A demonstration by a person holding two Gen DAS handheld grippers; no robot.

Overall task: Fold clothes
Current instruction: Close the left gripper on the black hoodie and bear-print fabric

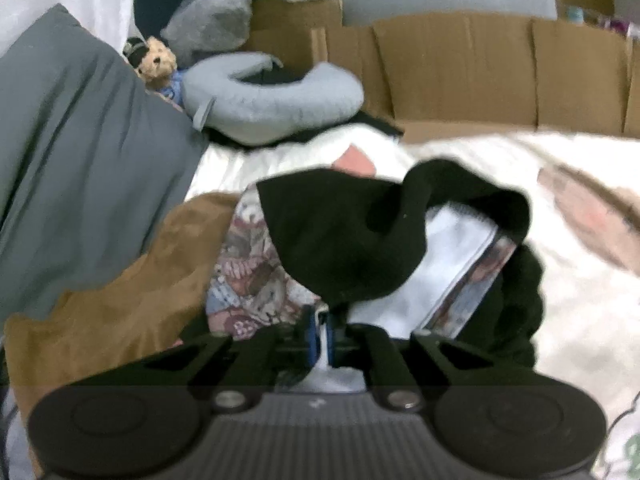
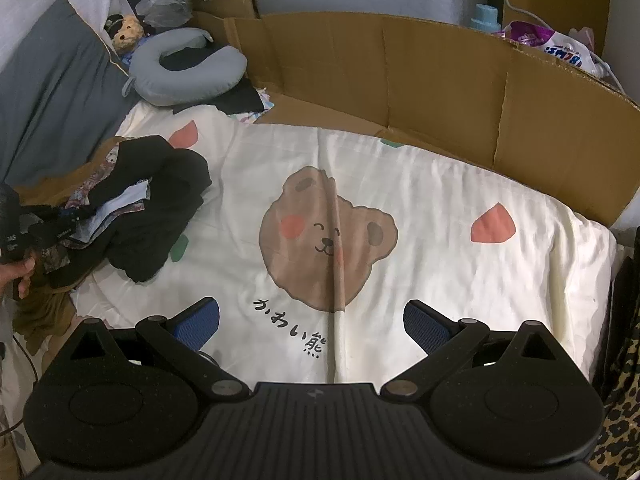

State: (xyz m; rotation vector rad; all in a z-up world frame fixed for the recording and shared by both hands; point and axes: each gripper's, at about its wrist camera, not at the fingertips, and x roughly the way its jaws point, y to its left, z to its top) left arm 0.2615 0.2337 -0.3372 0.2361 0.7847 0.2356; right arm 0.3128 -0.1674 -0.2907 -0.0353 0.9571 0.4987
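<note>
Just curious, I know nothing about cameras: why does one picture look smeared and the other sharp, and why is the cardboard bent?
Left wrist view: soft and smeared throughout, black garment and teddy fuzzy. Right wrist view: crisp, bear print readable. Both: fisheye lens bows the cardboard wall and darkens corners.

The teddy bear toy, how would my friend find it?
Start at the big cream bear blanket and look to its far left corner, where a grey neck pillow curls. The teddy sits just behind it, against the dark grey cushion. It alone is furry, tan, with a dark cap.
</note>
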